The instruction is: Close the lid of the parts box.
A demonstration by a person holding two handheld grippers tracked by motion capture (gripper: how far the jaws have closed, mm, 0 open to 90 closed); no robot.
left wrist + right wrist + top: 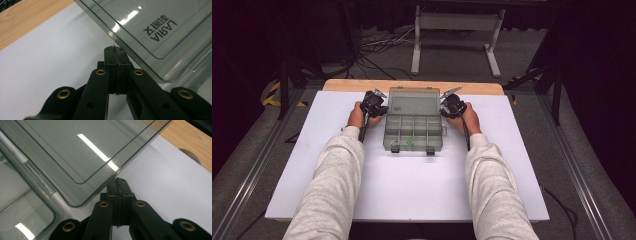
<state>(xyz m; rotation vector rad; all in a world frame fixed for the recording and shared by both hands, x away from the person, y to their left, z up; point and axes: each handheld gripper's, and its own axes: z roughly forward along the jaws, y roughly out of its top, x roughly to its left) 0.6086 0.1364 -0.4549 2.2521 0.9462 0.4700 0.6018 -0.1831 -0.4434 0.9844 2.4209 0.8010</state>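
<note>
Both clenched, empty grippers, left (379, 95) and right (447, 96), are propping the organizer box's lid (413, 100) open; lowering it evenly probably comes next

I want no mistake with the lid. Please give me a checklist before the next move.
1. Left gripper fingers shut, nothing between: ok.
2. Right gripper fingers shut, nothing between: ok.
3. Each gripper tip at a side edge of the lid: ok; real contact: cannot tell.
4. Lid raised open on the clear organizer box: ok.
5. Box flat on the white board: ok.
6. Front latches free: cannot tell.
</note>
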